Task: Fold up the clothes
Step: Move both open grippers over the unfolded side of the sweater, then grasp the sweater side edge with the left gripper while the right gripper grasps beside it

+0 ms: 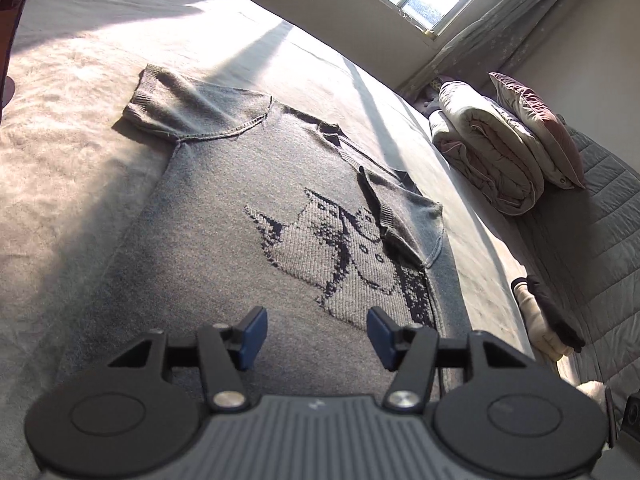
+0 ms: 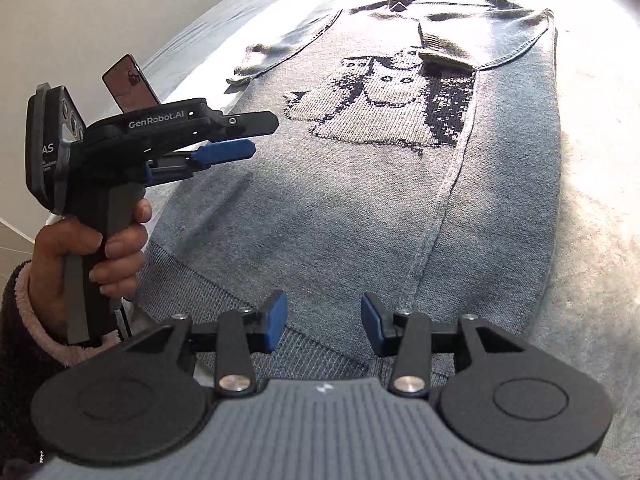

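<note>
My grey knitted sweater with the dark cat motif (image 2: 372, 168) lies flat on the beige bedcover (image 1: 72, 128), hem near me, collar far; its right side and sleeve are folded in over the picture, while the left sleeve (image 1: 176, 108) is spread out. My left gripper (image 1: 316, 334) and right gripper (image 2: 324, 326) both hover over the hem with jaws wide apart, holding nothing. The knit is thick and slack, so I judge a pinch could catch only the top layer, drag the folded flap askew, or bunch the hem. Rolled quilts and a pillow (image 1: 504, 148) sit far right, off the sweater; nothing blocks it. My left hand (image 2: 96, 248) grips its handle beside the hem.
</note>
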